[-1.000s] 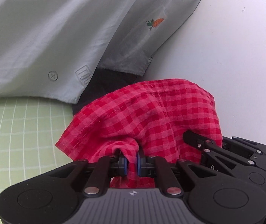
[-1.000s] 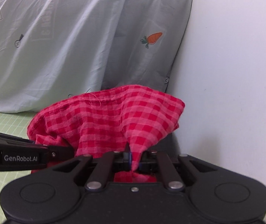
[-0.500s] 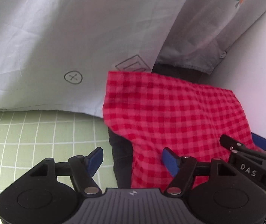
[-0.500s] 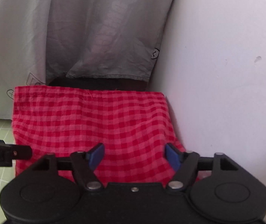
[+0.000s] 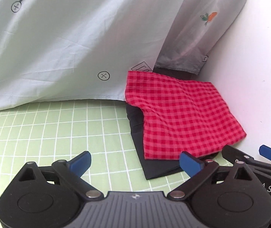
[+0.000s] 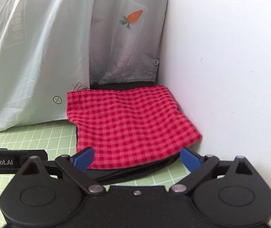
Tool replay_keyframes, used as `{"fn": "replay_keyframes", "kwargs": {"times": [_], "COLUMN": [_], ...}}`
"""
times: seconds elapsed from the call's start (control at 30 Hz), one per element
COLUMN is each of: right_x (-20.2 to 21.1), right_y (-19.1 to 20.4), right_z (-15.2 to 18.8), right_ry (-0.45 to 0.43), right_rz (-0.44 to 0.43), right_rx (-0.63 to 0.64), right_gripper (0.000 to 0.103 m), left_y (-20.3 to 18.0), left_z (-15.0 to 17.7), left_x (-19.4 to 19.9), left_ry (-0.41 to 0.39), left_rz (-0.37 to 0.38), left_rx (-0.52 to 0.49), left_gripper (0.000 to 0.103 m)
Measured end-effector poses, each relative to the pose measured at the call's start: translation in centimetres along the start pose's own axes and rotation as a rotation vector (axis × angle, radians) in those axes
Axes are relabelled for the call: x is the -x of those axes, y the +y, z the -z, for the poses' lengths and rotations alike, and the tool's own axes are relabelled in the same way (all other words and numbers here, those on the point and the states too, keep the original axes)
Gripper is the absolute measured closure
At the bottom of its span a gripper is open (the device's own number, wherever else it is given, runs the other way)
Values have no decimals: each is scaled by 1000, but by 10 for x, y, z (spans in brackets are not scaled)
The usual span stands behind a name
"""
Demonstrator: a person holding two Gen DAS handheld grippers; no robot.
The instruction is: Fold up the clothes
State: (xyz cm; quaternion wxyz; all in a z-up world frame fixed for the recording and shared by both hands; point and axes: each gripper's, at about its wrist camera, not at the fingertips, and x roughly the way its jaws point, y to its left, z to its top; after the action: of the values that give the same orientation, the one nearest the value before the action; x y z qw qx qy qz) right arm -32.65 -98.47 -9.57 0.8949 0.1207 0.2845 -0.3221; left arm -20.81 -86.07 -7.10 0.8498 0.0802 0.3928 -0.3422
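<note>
I see the desk, covered by a green grid mat. A folded black garment lies directly on it, bearing the red checked cloth; a pale grey printed sheet drapes onto its far edge.

**Readable marks on gripper and cloth**

Left gripper is showing white lettering "enRobot.AI" on its black arm, cut at the frame edge. Right gripper is showing "A S" on its body. Pale hanging sheet is carrying circled-cross signs, an outlined diamond emblem, and carrot prints; no words legible.
</note>
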Motion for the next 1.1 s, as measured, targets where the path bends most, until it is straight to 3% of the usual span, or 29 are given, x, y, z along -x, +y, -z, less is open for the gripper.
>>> {"fn": "replay_keyframes", "kwargs": {"times": [0.17, 0.5, 0.7, 1.1], "right_x": [58, 139, 164, 182], "right_y": [-7, -25, -30, -35], "right_z": [25, 84, 102, 107], "right_ry": [5, 27, 37, 13], "right_rz": [3, 52, 64, 61], "right_rx": [-56, -76, -87, -95], "right_gripper": [0, 0, 0, 0], "left_y": [5, 2, -2, -9], "left_z": [31, 95, 117, 125], "left_x": [49, 105, 124, 142], "left_ry": [-28, -13, -22, -59], "left_rz": [59, 72, 77, 84], "left_rx": [-36, -139, -155, -174], "left_gripper": [0, 0, 0, 0]}}
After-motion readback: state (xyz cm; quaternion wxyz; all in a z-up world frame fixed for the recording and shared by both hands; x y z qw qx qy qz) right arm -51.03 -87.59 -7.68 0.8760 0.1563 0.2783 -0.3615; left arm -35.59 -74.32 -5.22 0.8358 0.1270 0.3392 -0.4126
